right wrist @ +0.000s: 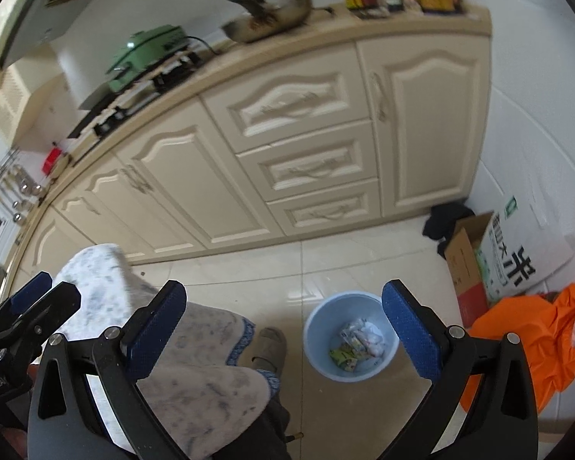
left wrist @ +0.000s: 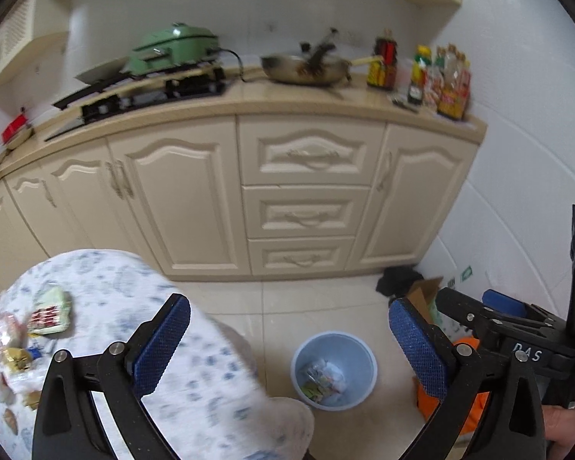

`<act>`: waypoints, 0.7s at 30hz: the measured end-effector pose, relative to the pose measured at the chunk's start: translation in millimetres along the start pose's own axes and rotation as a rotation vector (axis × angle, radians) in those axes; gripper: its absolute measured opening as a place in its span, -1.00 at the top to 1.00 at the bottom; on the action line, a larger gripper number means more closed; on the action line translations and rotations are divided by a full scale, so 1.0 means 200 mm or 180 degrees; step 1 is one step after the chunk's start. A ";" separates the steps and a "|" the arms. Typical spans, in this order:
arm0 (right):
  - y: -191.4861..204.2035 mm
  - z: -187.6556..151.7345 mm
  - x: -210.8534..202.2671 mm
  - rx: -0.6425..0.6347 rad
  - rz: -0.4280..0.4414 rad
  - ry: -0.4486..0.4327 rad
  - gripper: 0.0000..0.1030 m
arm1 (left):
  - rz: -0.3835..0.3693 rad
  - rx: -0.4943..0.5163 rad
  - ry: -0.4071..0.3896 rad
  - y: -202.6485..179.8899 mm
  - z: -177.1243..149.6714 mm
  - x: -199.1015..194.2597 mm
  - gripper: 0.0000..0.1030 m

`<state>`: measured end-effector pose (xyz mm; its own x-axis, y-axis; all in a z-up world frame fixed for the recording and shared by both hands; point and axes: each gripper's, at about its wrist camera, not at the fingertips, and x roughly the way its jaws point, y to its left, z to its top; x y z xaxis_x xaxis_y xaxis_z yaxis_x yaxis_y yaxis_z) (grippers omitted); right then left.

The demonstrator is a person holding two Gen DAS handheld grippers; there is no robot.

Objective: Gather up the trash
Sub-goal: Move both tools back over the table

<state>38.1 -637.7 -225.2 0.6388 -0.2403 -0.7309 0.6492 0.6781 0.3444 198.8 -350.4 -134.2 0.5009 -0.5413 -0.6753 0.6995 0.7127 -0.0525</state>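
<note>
**a:** so both your grippers are empty right now. left gripper has its fingers spread as wide as they go with nothing between them, same for the right gripper. the blue bin sits on the floor tiles below, just off the edge of the cloth-covered surface, and it already has some crumpled wrappers in it.

**b:** yeah, and the rest of the trash is still up on that surface, over on its left side in the left wrist view. looks like snack packets and a clear bag, though it's blurry so i can't tell you exactly what each bit is.

**a:** biggest risk imo: you reach back over there fast and the open fingers snag the tablecloth. drag that and the whole pile slides off onto the floor.

**b:** also the packets look thin and floppy. pinch just a corner and it'll probably slip out on the way over, and the bin mouth isn't huge. miss and it lands on the tiles near your shoe.

**a:** and watch the two grippers bumping, they're right beside each other. the orange bag next to the bin could catch a finger too if you swing wide.
</note>
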 end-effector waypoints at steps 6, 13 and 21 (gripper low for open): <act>0.27 0.00 -0.12 -0.0293 0.0139 -0.0152 -1.00 | 0.0181 -0.0197 -0.0268 0.20 -0.12 -0.32 -0.99; 0.68 -0.06 -0.26 -0.0777 0.0365 -0.0335 -1.00 | 0.0515 -0.0508 -0.0609 0.47 -0.32 -0.74 -0.99; 1.15 -0.22 -0.30 -0.1401 0.0682 -0.0369 -1.00 | 0.0953 -0.0924 -0.0769 0.71 -0.59 -1.08 -0.99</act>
<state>132.0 -437.2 -128.1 0.7966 -0.1221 -0.5921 0.2786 0.9433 0.1802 129.8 -78.4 -82.1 0.7867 -0.3570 -0.5037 0.3525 0.9295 -0.1082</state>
